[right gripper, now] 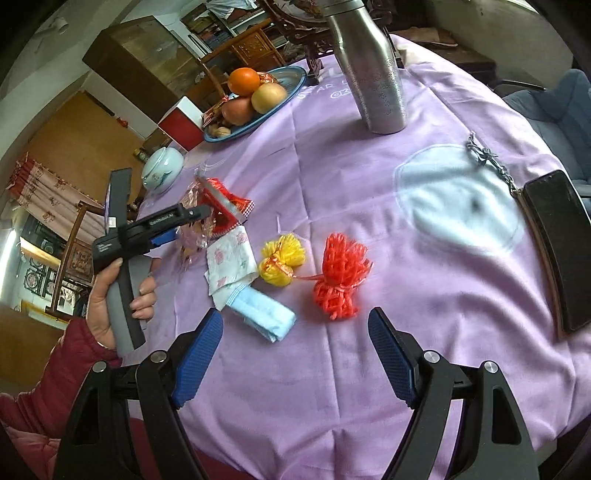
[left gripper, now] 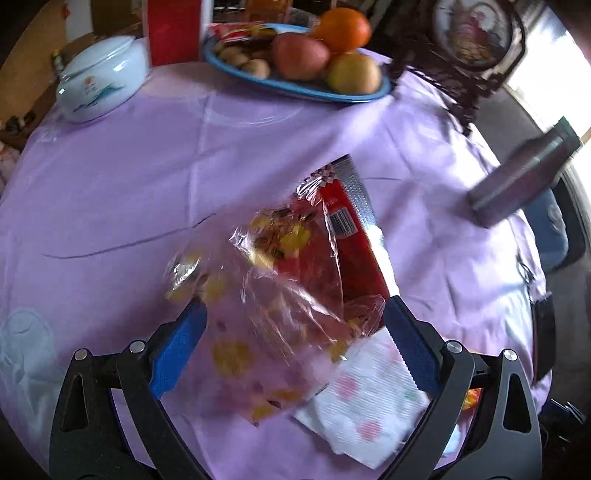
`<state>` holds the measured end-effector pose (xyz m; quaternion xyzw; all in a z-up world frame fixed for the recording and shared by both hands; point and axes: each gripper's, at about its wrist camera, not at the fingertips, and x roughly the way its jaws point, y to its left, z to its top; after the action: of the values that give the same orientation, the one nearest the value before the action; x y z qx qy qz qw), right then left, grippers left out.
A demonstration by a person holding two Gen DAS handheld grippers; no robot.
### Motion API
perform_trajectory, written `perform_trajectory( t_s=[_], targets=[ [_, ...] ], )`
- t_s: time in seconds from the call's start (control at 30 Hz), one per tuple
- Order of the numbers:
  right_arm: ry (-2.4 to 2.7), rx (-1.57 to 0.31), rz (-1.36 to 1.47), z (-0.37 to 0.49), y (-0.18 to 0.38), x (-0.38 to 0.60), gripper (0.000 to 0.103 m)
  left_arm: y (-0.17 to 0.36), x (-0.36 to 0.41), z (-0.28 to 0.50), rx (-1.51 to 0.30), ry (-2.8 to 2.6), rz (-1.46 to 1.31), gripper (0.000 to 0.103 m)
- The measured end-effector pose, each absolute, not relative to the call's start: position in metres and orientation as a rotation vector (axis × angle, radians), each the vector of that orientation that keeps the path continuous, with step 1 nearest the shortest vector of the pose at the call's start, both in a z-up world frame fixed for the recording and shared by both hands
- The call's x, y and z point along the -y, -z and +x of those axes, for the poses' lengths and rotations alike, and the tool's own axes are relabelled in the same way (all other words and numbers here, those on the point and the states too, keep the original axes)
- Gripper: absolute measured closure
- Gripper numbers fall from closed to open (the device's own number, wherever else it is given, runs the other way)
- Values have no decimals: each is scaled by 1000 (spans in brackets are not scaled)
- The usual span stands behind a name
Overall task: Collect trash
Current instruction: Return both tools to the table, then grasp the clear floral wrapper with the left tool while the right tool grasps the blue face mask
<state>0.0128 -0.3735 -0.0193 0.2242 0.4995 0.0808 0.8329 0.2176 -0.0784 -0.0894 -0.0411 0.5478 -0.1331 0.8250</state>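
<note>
While my left claw [left gripper: 293, 325] hangs wide over the clear plastic bag [left gripper: 266, 295], nothing is gripped; my right claw [right gripper: 295, 332] is wide too, near the red mesh ball [right gripper: 341, 275]. Next, I judge, closing on the bag beside the napkin [right gripper: 231, 258].

a home dining room: lilac-clothed table [right gripper: 332, 369], fruit plate [right gripper: 291, 79], carved wooden chairs [right gripper: 255, 48], bookshelves [right gripper: 210, 27].

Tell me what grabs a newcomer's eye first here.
The red mesh pom and yellow one blaze mid-table on the lilac cloth, ahead of the open right claw. Left of them the left claw hangs open over a crinkly clear bag on a red wrapper.
</note>
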Motion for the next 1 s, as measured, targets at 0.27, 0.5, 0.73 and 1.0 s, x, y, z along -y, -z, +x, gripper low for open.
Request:
perform_trajectory(
  t_s=[0.27, 0.5, 0.73, 1.0],
  targets=[
    [-281, -1098, 388, 43, 22, 339, 23, 101, -18, 174, -1190, 146, -134, 22],
    [-342, -1125, 334, 60, 24, 320, 23, 94, -71, 117, -1194, 51, -253, 22],
    [-272, -1123, 299, 58, 30, 340, 23, 75, -53, 93, -1155, 72, -251, 20],
    [-247, -1153, 394, 55, 51, 370, 25, 67, -34, 88, -1154, 79, -223, 20]
  ],
)
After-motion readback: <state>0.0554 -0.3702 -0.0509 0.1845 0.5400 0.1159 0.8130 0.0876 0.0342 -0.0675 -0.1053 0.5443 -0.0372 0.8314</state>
